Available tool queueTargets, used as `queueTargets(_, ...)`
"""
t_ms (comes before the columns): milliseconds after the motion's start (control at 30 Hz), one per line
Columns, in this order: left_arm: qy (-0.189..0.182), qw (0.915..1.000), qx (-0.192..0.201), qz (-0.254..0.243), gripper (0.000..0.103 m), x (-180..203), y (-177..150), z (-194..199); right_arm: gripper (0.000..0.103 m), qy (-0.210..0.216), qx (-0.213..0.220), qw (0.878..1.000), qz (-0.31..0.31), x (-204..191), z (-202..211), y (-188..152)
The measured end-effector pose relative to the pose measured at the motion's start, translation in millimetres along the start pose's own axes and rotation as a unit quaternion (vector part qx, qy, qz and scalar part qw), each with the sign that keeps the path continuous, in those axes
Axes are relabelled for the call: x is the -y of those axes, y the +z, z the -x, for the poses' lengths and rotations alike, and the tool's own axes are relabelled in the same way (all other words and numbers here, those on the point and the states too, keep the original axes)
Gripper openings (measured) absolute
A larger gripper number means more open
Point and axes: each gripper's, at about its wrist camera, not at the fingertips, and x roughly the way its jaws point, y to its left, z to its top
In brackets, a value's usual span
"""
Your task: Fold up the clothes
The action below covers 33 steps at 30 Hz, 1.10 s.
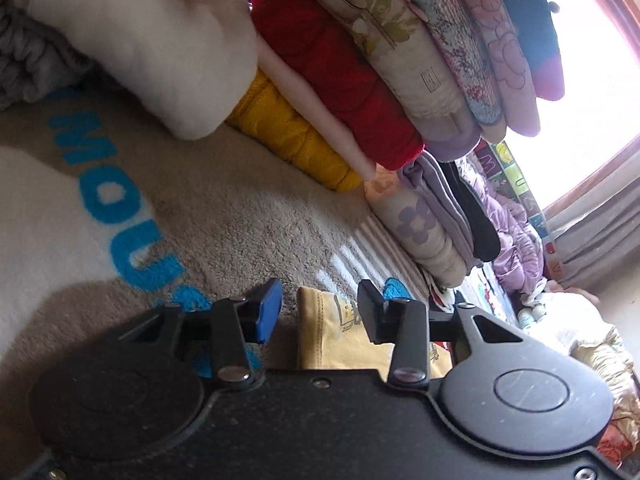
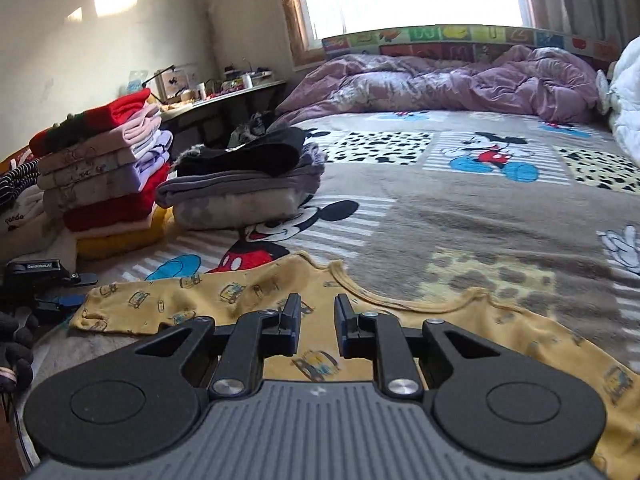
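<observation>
yellow shirt (image 2: pixel 248 300) flat on blanket (image 2: pixel 440 208) — "GenRobot.AI" on left gripper (image 2: pixel 60 300)

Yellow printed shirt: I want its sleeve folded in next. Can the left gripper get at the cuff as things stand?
Probably yes: the left gripper is open with the yellow shirt's cuff right ahead between its fingers, nothing covering it.

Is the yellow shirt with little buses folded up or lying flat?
Lying flat: the yellow bus-print shirt is spread open on the cartoon-mouse blanket, one sleeve stretched sideways, neckline showing.
</observation>
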Motion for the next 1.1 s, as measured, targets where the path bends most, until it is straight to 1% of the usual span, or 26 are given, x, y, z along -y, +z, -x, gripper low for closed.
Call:
queueTargets(100, -0.008, 0.9999, 0.0, 0.007, 0.033, -3, 1, -1, 0.021, 0.016, -0.029, 0.999, -0.002, -17, -35, 16)
queueTargets(133, -0.009, 0.9999, -0.001, 0.007, 0.023, -4, 1, -2, 0.021, 0.021, -0.038, 0.999, -0.003, -22, -46, 21)
queueTargets(167, -0.012, 0.9999, -0.004, 0.006, 0.01, -4, 1, -3, 0.021, 0.026, -0.048, 0.999, -0.004, -28, -58, 26)
queueTargets(233, -0.021, 0.9997, 0.001, 0.007, 0.01, -5, 1, 0, 0.021, 0.032, -0.063, 0.997, -0.005, -36, -77, 33)
queueTargets(333, -0.04, 0.999, 0.018, 0.009, 0.009, -6, 4, 12, 0.021, 0.03, -0.075, 0.997, -0.009, -40, -95, 34)
queueTargets(467, -0.036, 0.9989, 0.031, -0.001, 0.008, -6, 5, 25, 0.021, 0.026, -0.089, 0.996, -0.015, -45, -118, 35)
queueTargets(533, -0.038, 0.9987, 0.033, -0.002, 0.008, -6, 4, 27, 0.021, 0.026, -0.091, 0.995, -0.024, -44, -123, 35)
queueTargets(600, -0.03, 0.9991, 0.03, 0.0, 0.008, -9, 4, 24, 0.021, 0.024, -0.096, 0.995, -0.021, -46, -128, 37)
queueTargets(733, -0.006, 0.9998, 0.013, 0.014, 0.008, -15, 7, 10, 0.02, 0.007, -0.1, 0.995, -0.001, -50, -139, 37)
queueTargets(833, 0.004, 0.9998, 0.003, 0.021, 0.008, -19, 9, 6, 0.017, -0.008, -0.1, 0.995, 0.012, -50, -144, 36)
queueTargets(900, 0.001, 0.9998, -0.003, 0.021, 0.009, -22, 8, 7, 0.017, -0.005, -0.096, 0.995, 0.021, -50, -143, 37)
queueTargets(933, -0.003, 0.9997, -0.005, 0.022, 0.009, -23, 9, 7, 0.019, 0.001, -0.091, 0.995, 0.031, -50, -140, 40)
queueTargets(1000, -0.012, 0.9996, -0.008, 0.024, 0.01, -26, 9, 9, 0.019, 0.013, -0.083, 0.995, 0.05, -52, -135, 44)
queueTargets(1067, -0.018, 0.9996, -0.009, 0.018, 0.018, -28, 10, 12, 0.022, 0.022, -0.088, 0.992, 0.088, -57, -136, 43)
queueTargets(1100, -0.022, 0.9996, -0.009, 0.013, 0.02, -28, 10, 12, 0.027, 0.026, -0.092, 0.989, 0.109, -60, -138, 42)
